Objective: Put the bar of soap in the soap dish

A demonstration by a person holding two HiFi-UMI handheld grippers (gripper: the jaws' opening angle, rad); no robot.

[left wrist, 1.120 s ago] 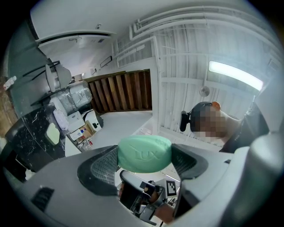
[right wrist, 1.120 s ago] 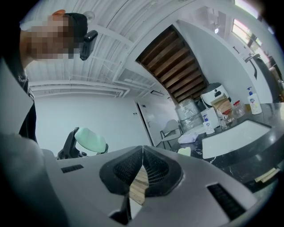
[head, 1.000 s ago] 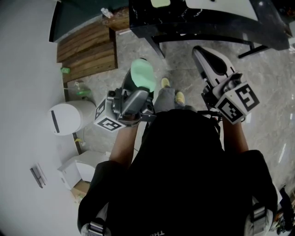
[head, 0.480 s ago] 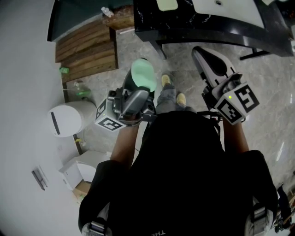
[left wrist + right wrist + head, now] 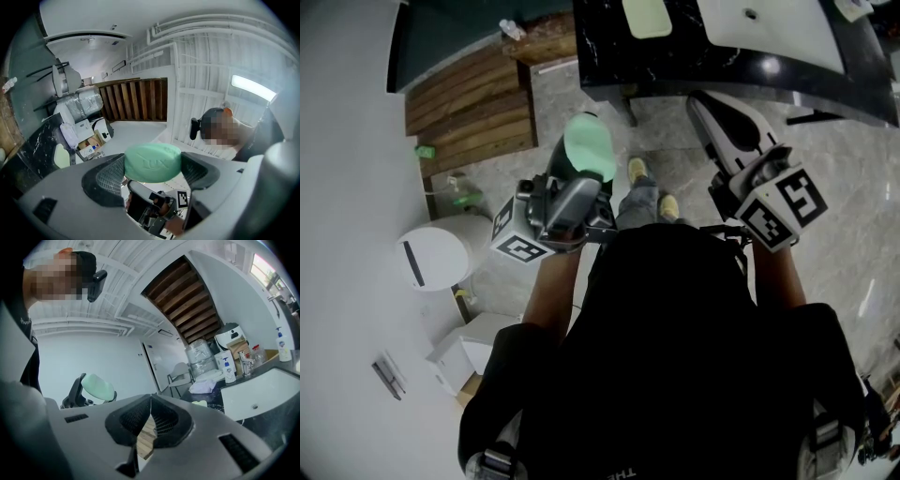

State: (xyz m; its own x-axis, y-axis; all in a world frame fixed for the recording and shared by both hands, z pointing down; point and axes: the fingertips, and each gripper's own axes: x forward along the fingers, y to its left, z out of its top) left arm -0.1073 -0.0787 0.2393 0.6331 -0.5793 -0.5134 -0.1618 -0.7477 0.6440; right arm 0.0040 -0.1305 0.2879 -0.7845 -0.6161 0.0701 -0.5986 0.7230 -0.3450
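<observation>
A mint-green bar of soap [image 5: 152,161] sits clamped between the two pads of my left gripper [image 5: 584,161], which is shut on it and held at chest height. In the head view the soap [image 5: 591,145] points toward a black marble counter [image 5: 609,56]. A pale green soap dish [image 5: 648,17] lies on that counter, apart from the soap; the left gripper view shows the soap dish [image 5: 61,156] at far left. My right gripper [image 5: 706,103] is held up to the right, its jaws pressed together with nothing in them [image 5: 151,405].
A white sink basin [image 5: 769,28] is set in the counter right of the dish, with a faucet [image 5: 243,363] and pump bottles [image 5: 226,366] behind it. A wooden slatted panel [image 5: 469,98] and a white bin [image 5: 431,255] lie at left on the tiled floor.
The counter, dish and sink have slid further into the head view, so I stand slightly nearer to them. Both grippers keep their poses; the soap stays clamped.
</observation>
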